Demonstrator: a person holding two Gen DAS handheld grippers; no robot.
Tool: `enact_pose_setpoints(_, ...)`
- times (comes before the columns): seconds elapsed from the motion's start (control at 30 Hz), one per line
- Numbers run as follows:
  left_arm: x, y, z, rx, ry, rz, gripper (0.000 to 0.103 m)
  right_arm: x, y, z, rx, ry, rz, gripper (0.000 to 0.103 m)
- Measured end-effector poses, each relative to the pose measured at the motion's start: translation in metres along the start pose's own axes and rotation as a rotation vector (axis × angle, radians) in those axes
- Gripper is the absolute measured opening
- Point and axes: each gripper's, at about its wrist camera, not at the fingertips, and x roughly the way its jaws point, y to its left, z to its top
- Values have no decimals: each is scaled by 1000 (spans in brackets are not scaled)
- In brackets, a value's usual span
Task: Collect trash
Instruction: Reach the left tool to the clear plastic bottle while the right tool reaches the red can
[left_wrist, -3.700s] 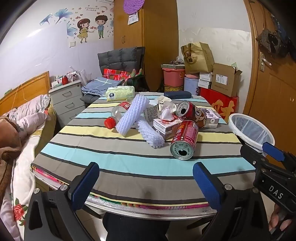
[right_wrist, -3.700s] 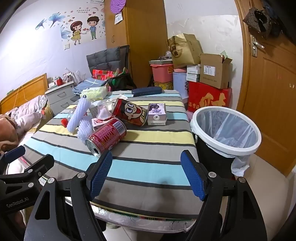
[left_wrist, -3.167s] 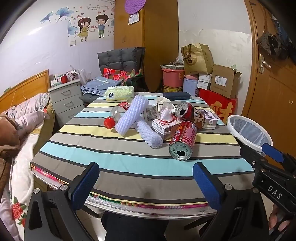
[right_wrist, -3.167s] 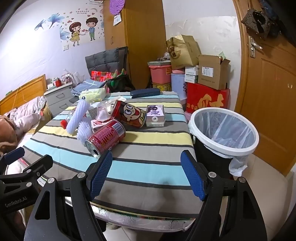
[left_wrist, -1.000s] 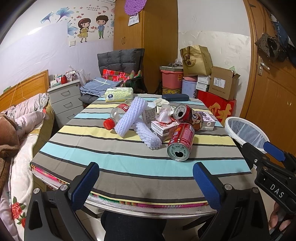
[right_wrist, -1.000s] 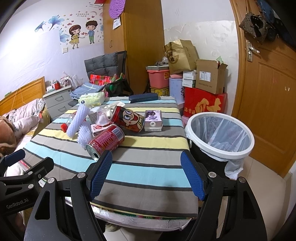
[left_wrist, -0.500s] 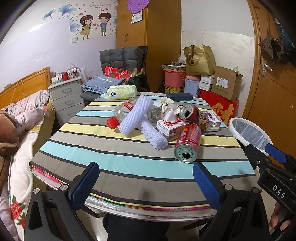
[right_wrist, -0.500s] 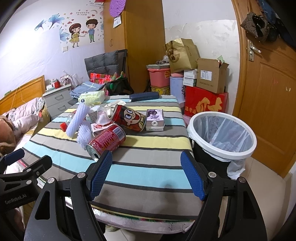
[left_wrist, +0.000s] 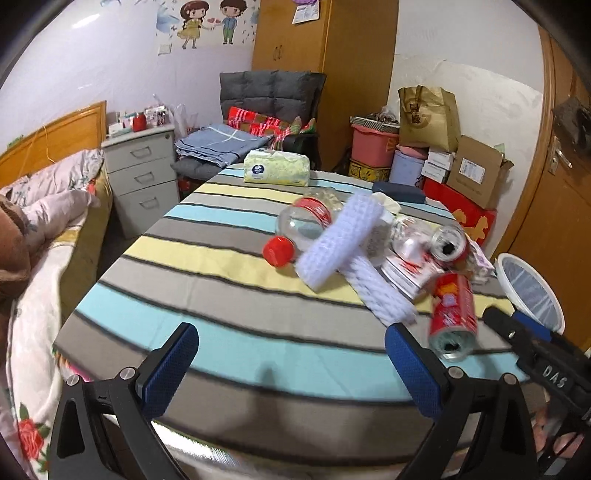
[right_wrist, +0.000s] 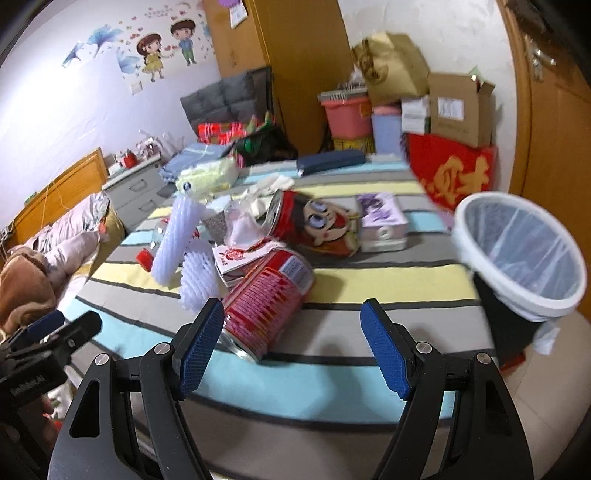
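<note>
Trash lies in a heap on the striped table (left_wrist: 207, 332): a red can (right_wrist: 266, 299) on its side, a cartoon can (right_wrist: 314, 221), white foam sleeves (left_wrist: 336, 247), a clear bottle with a red cap (left_wrist: 303, 225), a red-and-white carton (right_wrist: 236, 258) and a purple box (right_wrist: 382, 221). My right gripper (right_wrist: 291, 350) is open over the table's near edge, its left finger just in front of the red can (left_wrist: 452, 310). My left gripper (left_wrist: 291, 365) is open and empty over the near edge. The bin (right_wrist: 517, 251) stands right of the table.
A green tissue pack (left_wrist: 277, 168) and a dark blue case (right_wrist: 332, 160) lie at the table's far end. A bed (left_wrist: 40, 229) is on the left, drawers (left_wrist: 144, 184) and a chair (left_wrist: 269, 96) behind, stacked boxes (right_wrist: 454, 110) and a door (right_wrist: 554, 110) to the right.
Both grippers have moved forward toward the table and the heap. The right one has come close to the red can and tilted. Both stay open.
</note>
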Motion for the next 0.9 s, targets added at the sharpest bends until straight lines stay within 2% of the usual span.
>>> enact_pose_setpoints(0.17, 23, 17, 28, -7, -1, -30, 103, 20, 9, 2, 18, 53, 1, 78)
enact_pose_setpoints(0.33, 65, 26, 66, 16, 41, -64, 102, 31, 13, 5, 40, 102, -22, 78)
enact_pose_setpoints(0.37, 73, 27, 72, 21, 51, -67, 100, 32, 12, 6, 42, 107, -21, 78)
enact_pose_setpoints(0.5, 107, 26, 95, 41, 87, -97, 97, 33, 14, 8, 31, 110, -44, 67)
enact_pose_setpoints(0.7, 147, 12, 117, 84, 143, -157, 97, 35, 11, 15, 14, 112, -58, 61)
enact_pose_setpoints(0.77, 155, 4, 119, 102, 150, -151, 97, 35, 10, 17, 12, 112, -60, 59)
enact_pose_setpoints(0.83, 165, -3, 121, 125, 169, -140, 93, 34, 9, 17, -2, 115, -66, 58)
enact_pose_setpoints(0.9, 176, -6, 121, 126, 197, -165, 91, 35, 9, 20, -6, 117, -66, 58)
